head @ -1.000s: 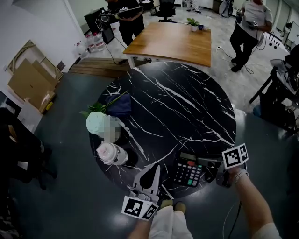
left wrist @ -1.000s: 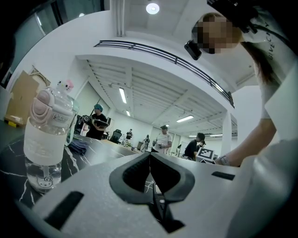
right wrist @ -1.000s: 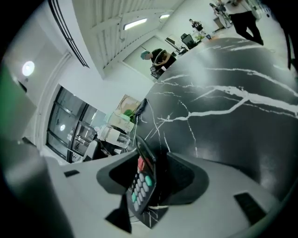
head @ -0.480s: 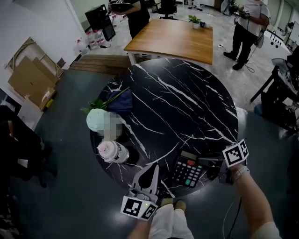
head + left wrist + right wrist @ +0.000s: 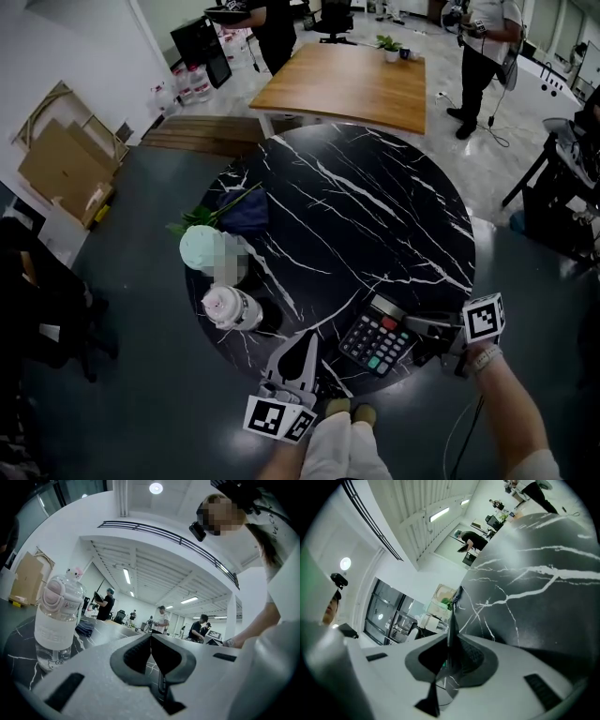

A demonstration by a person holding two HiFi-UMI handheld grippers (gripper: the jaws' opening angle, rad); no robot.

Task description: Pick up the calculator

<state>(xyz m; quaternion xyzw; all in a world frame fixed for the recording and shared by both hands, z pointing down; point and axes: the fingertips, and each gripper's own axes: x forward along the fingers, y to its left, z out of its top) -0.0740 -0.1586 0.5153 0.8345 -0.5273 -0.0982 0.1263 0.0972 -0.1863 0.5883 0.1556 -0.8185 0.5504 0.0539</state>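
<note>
The calculator [image 5: 378, 338], black with a red and a green key, is near the front edge of the round black marble table [image 5: 375, 216]. It is tilted and raised off the top. My right gripper [image 5: 422, 330] holds its right edge, with the jaws still closing. In the right gripper view the calculator [image 5: 452, 620] shows edge-on, pinched in my right gripper [image 5: 451, 641]. My left gripper [image 5: 302, 349] rests at the table's front edge, left of the calculator, shut and empty. In the left gripper view the left gripper [image 5: 151, 639] has its jaws meeting at the tips.
A clear bottle with a pink cap [image 5: 228, 308] stands at the table's left front, close to the left gripper, and the bottle [image 5: 56, 620] fills that gripper view's left. A mint round object [image 5: 202, 246] and dark blue cloth [image 5: 242, 214] lie behind it. A wooden table [image 5: 347, 84] and people stand beyond.
The right gripper closed on the calculator's right edge and rose. The calculator turned and lifted off the table. The left gripper stayed put.
</note>
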